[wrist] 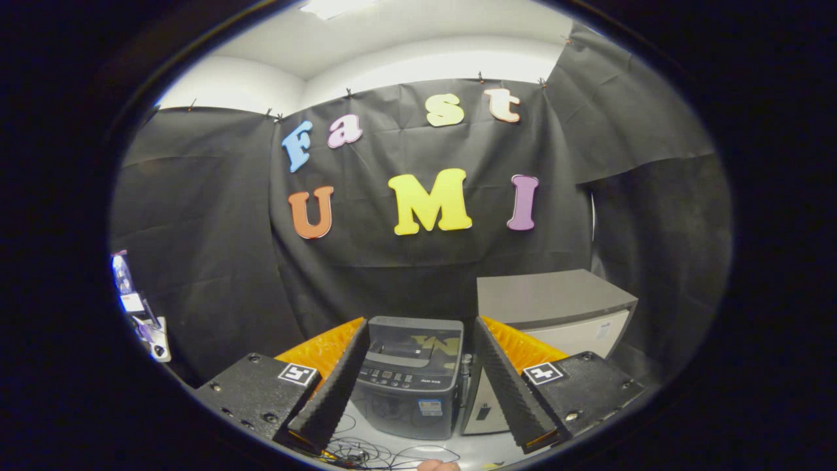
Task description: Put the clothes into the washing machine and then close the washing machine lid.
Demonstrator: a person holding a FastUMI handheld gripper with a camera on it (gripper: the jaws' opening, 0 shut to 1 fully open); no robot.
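With its lid down, washing machine (410, 383) sits at twelve o'clock beyond tool (418, 425), fingers spread, ungrasping; fits loaded-and-closed or awaiting clothes.

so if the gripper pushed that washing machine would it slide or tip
The washing machine looks boxy and squat on the floor, so it would probably resist tipping. It likely weighs too much for the open gripper to shift easily. The loose cables at its base might snag.
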